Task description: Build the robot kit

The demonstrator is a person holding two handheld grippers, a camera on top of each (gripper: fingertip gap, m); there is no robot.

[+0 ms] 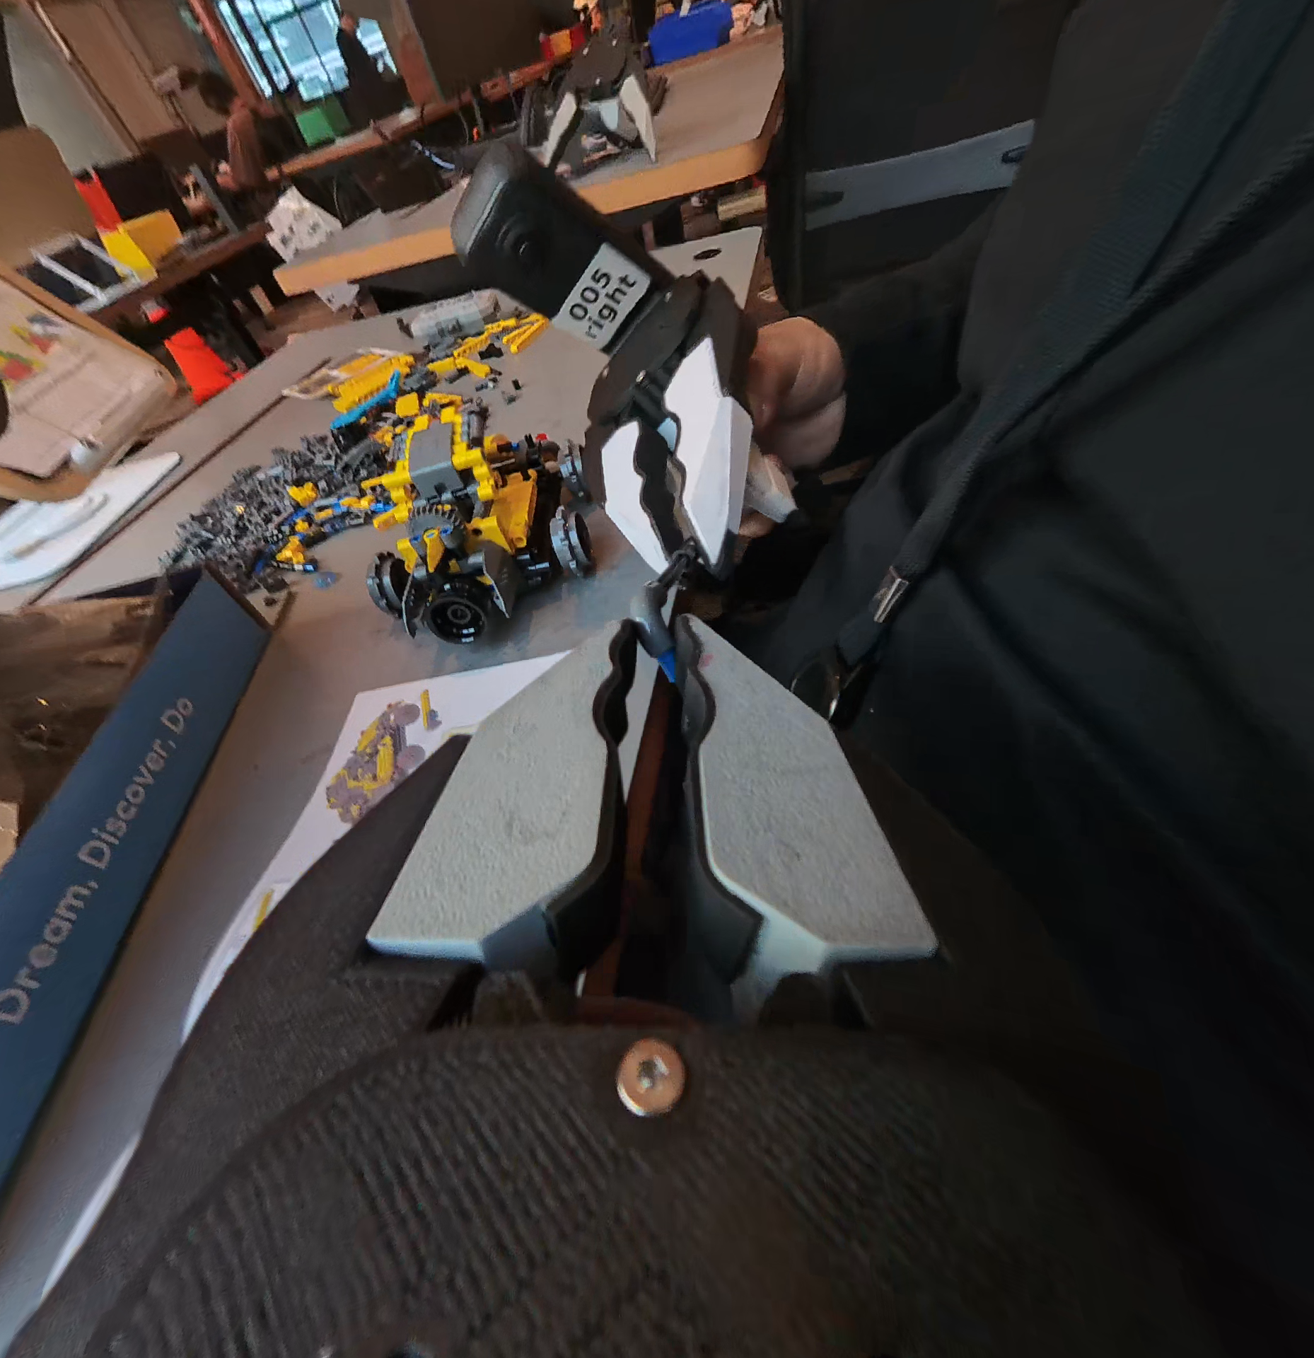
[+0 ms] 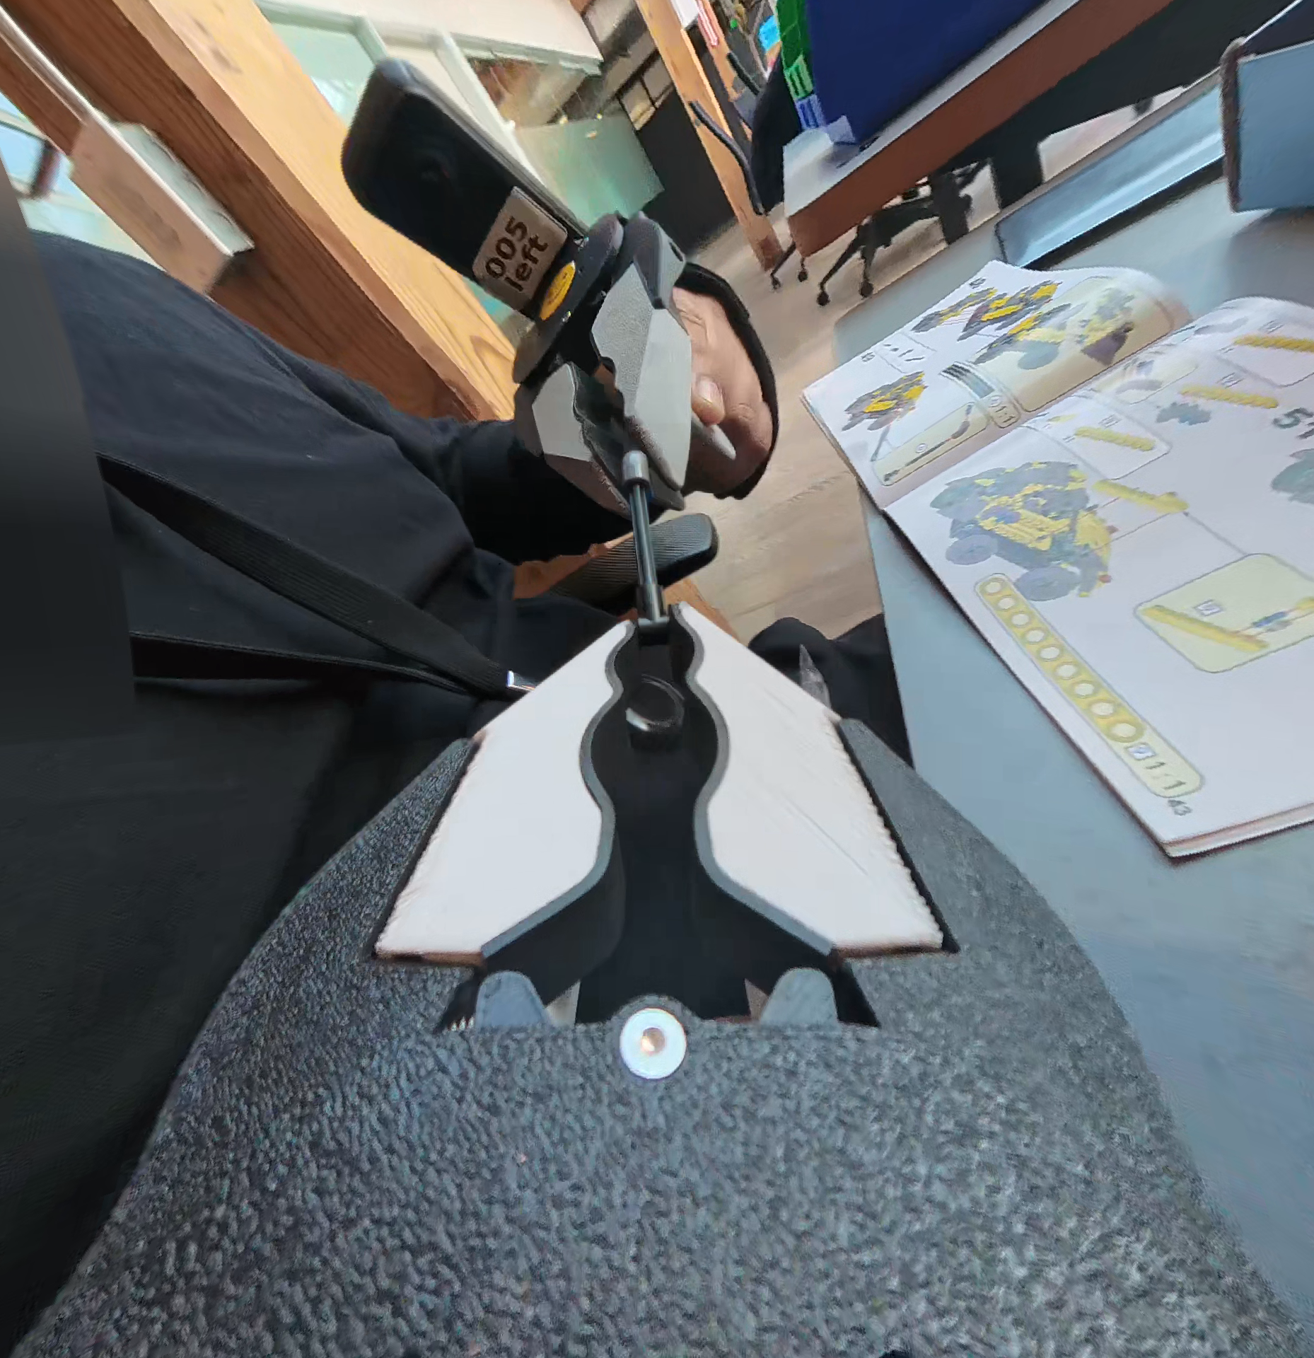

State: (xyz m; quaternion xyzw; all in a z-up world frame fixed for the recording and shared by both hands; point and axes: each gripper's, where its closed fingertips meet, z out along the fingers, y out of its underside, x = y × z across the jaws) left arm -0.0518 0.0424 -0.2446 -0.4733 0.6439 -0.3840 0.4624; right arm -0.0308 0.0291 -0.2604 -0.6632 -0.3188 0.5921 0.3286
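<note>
Item: thin black axle (image 2: 645, 547) with grey sleeve (image 1: 648, 616) and a blue bit (image 1: 667, 661) at one end. It is hanging in mid-air just off the table edge (image 2: 933, 735), bridging the two grippers.

Left gripper (image 1: 650, 639): fingers closed together, clamping the grey-sleeved end at the tips, centre of the left wrist view.

Right gripper (image 2: 650, 632): fingers pinching the opposite end at their very tips, centre of the right wrist view.

Axis: the axle is running tip to tip, lengthwise along both pairs of fingers; the grippers are facing each other, equally near.

Surroundings: yellow brick vehicle (image 1: 478, 529) and loose parts (image 1: 272, 507) are lying middle left in the left wrist view; open instruction booklet (image 2: 1080, 558) is lying at right in the right wrist view.
</note>
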